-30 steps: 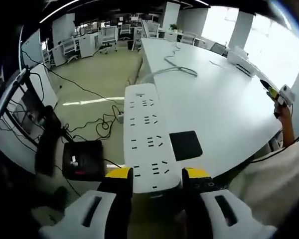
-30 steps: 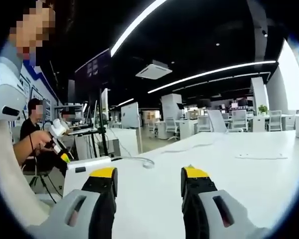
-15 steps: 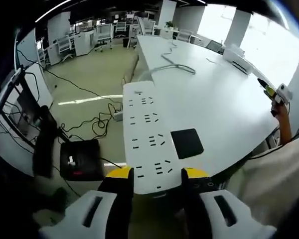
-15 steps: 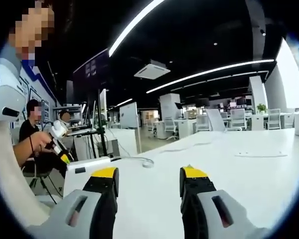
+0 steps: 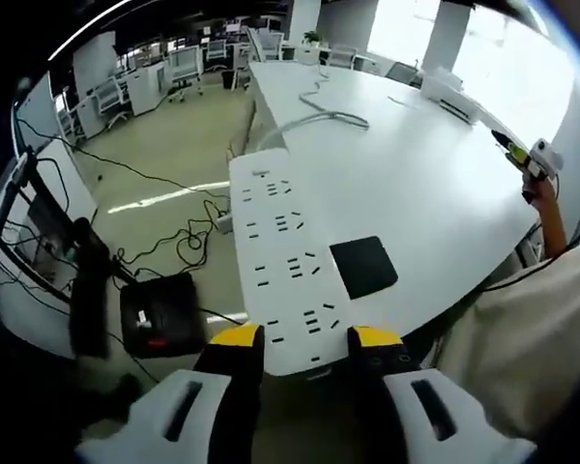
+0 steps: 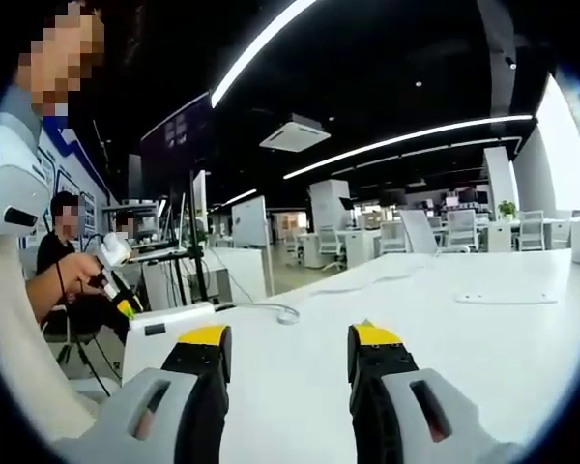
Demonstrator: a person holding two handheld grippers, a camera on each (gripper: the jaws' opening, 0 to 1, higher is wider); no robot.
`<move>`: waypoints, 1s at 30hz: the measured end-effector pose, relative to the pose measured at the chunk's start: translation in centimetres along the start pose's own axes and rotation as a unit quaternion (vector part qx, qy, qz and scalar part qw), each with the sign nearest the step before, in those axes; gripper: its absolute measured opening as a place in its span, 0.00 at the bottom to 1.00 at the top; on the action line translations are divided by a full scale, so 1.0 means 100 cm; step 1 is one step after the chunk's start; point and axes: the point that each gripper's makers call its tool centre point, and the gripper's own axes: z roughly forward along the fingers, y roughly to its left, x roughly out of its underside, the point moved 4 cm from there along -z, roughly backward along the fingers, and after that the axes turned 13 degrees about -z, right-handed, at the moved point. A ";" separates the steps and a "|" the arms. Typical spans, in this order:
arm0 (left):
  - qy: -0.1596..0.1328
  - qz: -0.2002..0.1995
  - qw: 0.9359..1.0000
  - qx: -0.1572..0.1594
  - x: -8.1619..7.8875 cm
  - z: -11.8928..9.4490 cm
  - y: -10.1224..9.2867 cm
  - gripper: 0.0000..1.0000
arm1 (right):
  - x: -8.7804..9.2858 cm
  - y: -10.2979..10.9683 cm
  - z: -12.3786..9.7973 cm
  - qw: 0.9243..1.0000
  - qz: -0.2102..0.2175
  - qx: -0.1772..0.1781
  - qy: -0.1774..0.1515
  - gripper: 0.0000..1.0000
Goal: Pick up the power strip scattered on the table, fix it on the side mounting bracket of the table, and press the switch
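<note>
At frame centre, the left hand-held gripper (image 5: 303,353) pinches the white power strip (image 5: 282,266) by its near end, holding it along the bench (image 5: 435,193) edge, probably to meet the side bracket. The right hand-held gripper (image 6: 285,353) hovers spread and empty.

Smooth white plastic with a faint sheen on the power strip (image 5: 280,266), its slots crisp and dark, and beside it a matt black pad (image 5: 363,266) that drinks the light. The table (image 5: 435,184) top reads as smooth white laminate, lightly glossy, catching window glare and, in the right gripper view, the ceiling lights. The left gripper (image 5: 304,350) and right gripper (image 6: 285,350) show matt pale grey plastic bodies with dull black jaws capped in yellow; the floor (image 5: 164,155) looks hard and polished, throwing back a bright streak.
</note>
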 end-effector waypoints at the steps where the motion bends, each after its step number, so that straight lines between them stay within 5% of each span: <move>1: 0.001 0.004 1.000 0.002 0.000 0.000 0.000 0.39 | 0.000 0.000 0.000 1.000 0.000 0.000 0.000 0.44; 18: 0.066 0.003 0.998 -0.013 -0.006 0.004 -0.001 0.39 | 0.006 0.001 0.004 1.000 0.006 -0.003 0.002 0.43; 30: 0.085 0.009 0.996 -0.019 -0.007 0.005 -0.001 0.39 | 0.004 -0.004 0.002 1.000 0.002 -0.002 0.006 0.42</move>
